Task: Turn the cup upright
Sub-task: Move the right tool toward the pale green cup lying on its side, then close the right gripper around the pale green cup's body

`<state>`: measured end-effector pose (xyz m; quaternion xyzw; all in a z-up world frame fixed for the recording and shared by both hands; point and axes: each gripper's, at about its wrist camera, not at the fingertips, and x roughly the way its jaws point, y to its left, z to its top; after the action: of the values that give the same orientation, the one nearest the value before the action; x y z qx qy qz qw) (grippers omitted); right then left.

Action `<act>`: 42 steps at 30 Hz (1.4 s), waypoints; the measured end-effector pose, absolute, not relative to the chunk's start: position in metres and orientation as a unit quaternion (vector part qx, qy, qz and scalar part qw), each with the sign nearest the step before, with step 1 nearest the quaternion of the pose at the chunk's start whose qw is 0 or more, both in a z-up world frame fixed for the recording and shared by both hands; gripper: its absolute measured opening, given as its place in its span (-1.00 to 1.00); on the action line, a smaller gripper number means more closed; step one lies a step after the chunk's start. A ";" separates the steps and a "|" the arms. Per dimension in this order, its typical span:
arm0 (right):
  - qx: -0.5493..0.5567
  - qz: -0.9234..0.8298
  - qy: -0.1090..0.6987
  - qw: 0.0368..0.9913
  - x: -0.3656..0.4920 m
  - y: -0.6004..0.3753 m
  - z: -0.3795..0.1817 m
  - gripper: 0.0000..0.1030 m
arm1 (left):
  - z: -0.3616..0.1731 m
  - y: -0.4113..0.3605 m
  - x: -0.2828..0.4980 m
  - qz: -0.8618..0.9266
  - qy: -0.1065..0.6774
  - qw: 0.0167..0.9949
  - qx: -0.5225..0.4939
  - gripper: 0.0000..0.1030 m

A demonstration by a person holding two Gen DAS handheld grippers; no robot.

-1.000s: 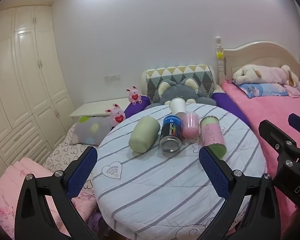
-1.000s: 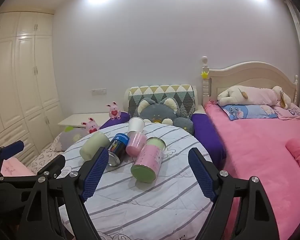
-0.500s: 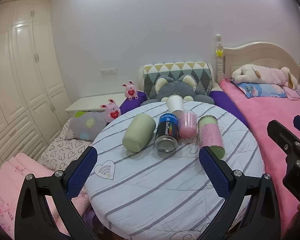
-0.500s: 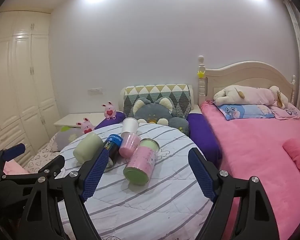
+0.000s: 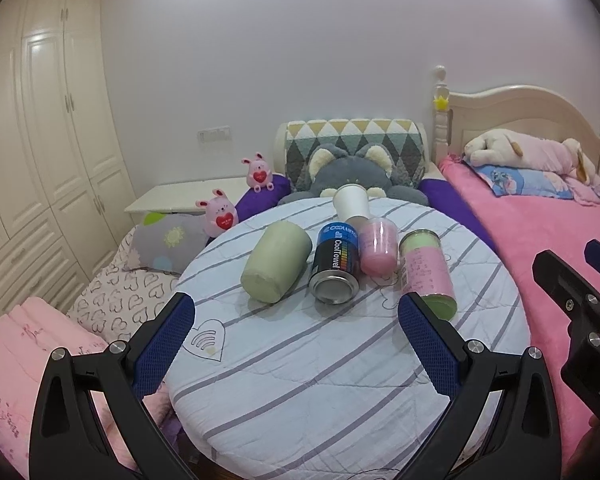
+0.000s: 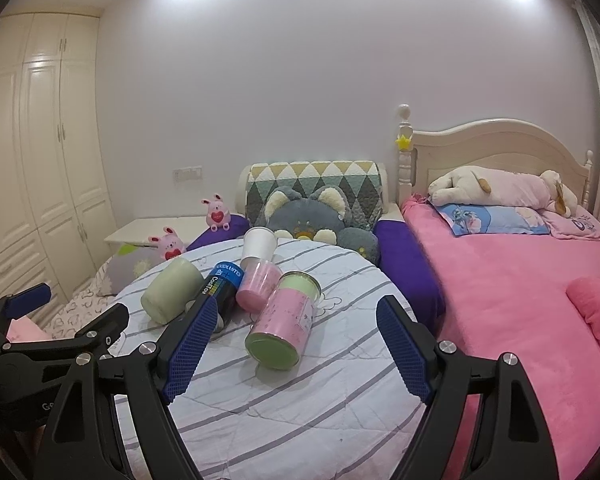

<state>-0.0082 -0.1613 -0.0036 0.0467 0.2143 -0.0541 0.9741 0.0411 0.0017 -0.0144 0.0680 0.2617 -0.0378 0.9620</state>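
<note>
Grippers are seen apart and empty in both wrist views: the left gripper (image 5: 296, 330) is held with its jaws spread wide above the near part of the worktop (image 5: 340, 380), and the right gripper (image 6: 296, 340) is likewise spread, with nothing between its pads. Just ahead of the left gripper, a row of containers is laid on its side on the striped cloth: a pale green cup (image 5: 276, 266) to the front-left, a dark can (image 5: 335, 264) straight ahead, a small pink cup (image 5: 378, 245) touching the can, and a pink canister with green ends (image 5: 427, 272) to the front-right. Beyond them a white paper cup (image 5: 352, 202) is also tipped over. From the right gripper, the pink canister (image 6: 284, 316) is nearest, straight ahead. No cup is touched or stood upright, so the task is judged to be at its start; approach, grasp and flip are all left. Which cup is meant cannot be told.
</note>
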 end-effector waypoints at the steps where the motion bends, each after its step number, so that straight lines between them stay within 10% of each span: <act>1: 0.045 -0.054 0.215 0.974 -0.007 -0.160 -0.004 0.61 | -0.015 0.003 0.042 -0.038 0.263 0.962 0.068 0.99; 42: 0.032 -0.032 0.290 0.956 0.093 -0.110 -0.056 0.61 | -0.092 0.069 0.187 -0.046 0.376 0.925 0.021 0.99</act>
<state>0.0927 -0.1104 -0.0560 0.0317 0.2902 -0.0320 0.9559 0.1871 0.0693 -0.0918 0.0208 0.3756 -0.0464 0.9254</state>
